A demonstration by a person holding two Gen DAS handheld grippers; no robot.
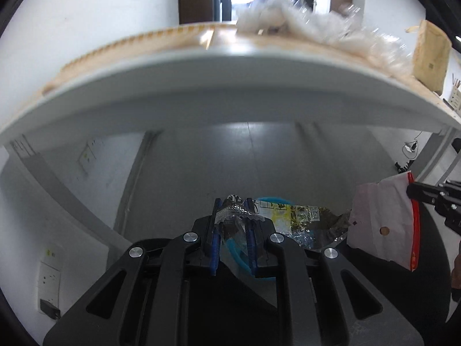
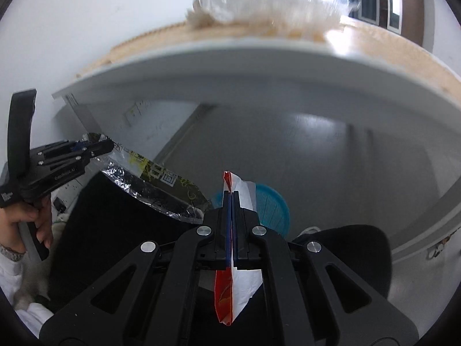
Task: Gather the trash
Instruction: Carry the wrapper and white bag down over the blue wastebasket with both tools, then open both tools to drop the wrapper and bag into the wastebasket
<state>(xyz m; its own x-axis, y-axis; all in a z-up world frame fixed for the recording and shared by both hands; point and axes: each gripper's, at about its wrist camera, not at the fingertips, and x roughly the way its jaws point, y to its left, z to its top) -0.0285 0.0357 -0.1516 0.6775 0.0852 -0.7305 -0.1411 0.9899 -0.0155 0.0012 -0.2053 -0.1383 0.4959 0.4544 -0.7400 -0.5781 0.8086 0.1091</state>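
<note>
A: I've got both pieces below the surface [image 1: 201, 86] edge now. My left gripper [image 1: 233, 225] is clenched on the foil wrapper [image 1: 302, 219], pinched at one end so the rest hangs free

B: And the right?

A: Right gripper [image 2: 231, 201] is clamped tight on the red and white packet [image 2: 230, 297], edge-on. Both hang above the blue bin [image 2: 270, 201] on the floor, ready for dropping, I'd say. More trash [image 2: 268, 3] sits up top

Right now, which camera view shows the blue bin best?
The right wrist view: the blue bin shows its rim and ribbed inside beyond the white-and-red wrapper. In the left wrist view, the foil wrapper hides most of it.
</note>
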